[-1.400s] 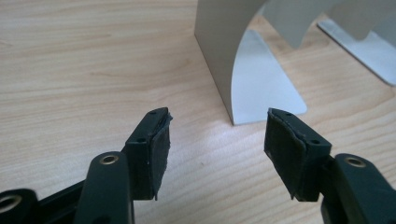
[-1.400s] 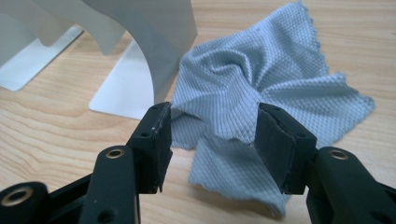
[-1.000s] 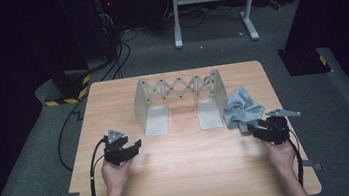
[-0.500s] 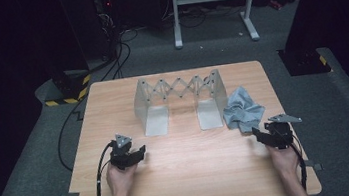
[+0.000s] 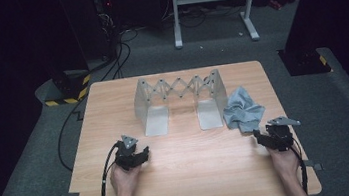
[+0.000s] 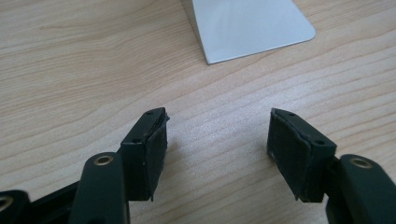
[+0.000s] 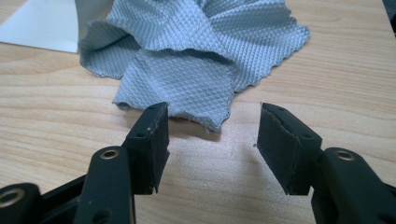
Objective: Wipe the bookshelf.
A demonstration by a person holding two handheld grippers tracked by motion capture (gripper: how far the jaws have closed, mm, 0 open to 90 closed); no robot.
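Note:
A crumpled grey-blue cloth (image 5: 243,109) lies on the wooden table (image 5: 187,177) at the right, beside a metal accordion rack (image 5: 178,85). My right gripper (image 5: 263,136) rests just short of the cloth's near edge. In the right gripper view the right gripper (image 7: 212,130) is open, and the cloth (image 7: 196,56) lies just beyond the jaw tips, with one corner reaching toward the gap and touching neither pad. My left gripper (image 5: 141,155) sits at the table's left front. In the left gripper view the left gripper (image 6: 217,126) is open over bare wood.
The rack stands on two flat metal feet, the left foot (image 5: 157,121) and the right foot (image 5: 210,115). The left foot (image 6: 247,28) lies ahead of my left jaws. A corner of the right foot (image 7: 42,28) shows left of the cloth. Cables (image 5: 105,187) trail from the left gripper.
My left gripper has come nearer the table's front edge and a little to the right. The right gripper has hardly shifted. The cloth and rack have not moved.

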